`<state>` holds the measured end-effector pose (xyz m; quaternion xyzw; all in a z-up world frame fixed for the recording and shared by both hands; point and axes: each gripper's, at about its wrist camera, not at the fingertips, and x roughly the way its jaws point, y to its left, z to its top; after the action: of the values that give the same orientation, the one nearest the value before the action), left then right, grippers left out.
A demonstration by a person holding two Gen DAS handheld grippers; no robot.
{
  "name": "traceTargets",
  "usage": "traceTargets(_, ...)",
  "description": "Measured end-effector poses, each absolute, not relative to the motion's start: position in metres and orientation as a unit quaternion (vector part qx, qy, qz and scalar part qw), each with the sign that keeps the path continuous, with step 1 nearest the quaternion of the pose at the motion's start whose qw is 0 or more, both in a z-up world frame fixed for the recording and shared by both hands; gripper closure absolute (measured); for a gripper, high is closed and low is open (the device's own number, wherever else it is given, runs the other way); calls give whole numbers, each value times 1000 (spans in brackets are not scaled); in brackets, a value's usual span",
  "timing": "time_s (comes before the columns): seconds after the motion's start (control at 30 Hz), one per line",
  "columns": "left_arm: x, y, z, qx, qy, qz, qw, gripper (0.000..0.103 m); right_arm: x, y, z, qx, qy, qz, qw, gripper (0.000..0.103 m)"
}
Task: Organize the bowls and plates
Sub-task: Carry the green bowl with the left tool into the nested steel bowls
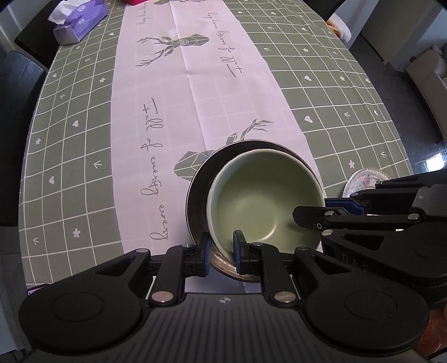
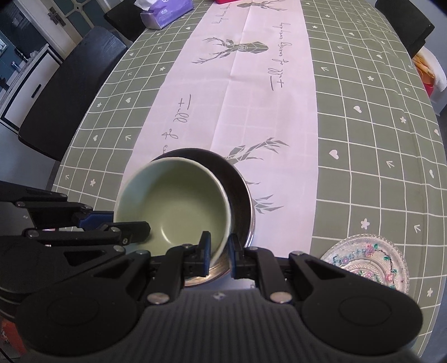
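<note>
Bowl (image 1: pixel 265 195) sits tilted in a steel bowl (image 1: pixel 198 195); our left tongs (image 1: pixel 220 245) and right tongs (image 2: pixel 217 251) each pinch its rim. Glass plate (image 2: pixel 368 259) lies beside; tissues (image 1: pixel 79 21) lie far across the surface (image 1: pixel 69 139).

Both wrist views look steeply down — close, sharing the green bowl (image 1: pixel 265 195).

My left tongs (image 1: pixel 221 245) and right tongs (image 2: pixel 217 248) both point steeply down, each clamped narrow on the near rim of the green bowl (image 1: pixel 259 195), one on either side of it.
</note>
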<state>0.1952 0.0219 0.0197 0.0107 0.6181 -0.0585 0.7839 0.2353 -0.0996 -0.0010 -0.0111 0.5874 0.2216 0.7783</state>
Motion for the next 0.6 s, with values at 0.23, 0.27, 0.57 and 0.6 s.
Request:
traceTargets(0.23, 199, 23, 16, 5, 623, -64, 779, 83, 243, -96, -6, -14, 593, 217, 775, 94)
traceTargets(0.27, 199, 23, 16, 3, 624, -65, 779, 83, 244, -96, -6, -16, 594, 217, 775, 94)
traceTargets(0.57, 202, 29, 17, -15, 630, -70, 773, 82, 248, -91, -11, -26, 599, 213, 772, 94)
traceTargets(0.6, 203, 29, 18, -14, 630, -70, 773, 82, 248, -91, -11, -27, 599, 212, 772, 94)
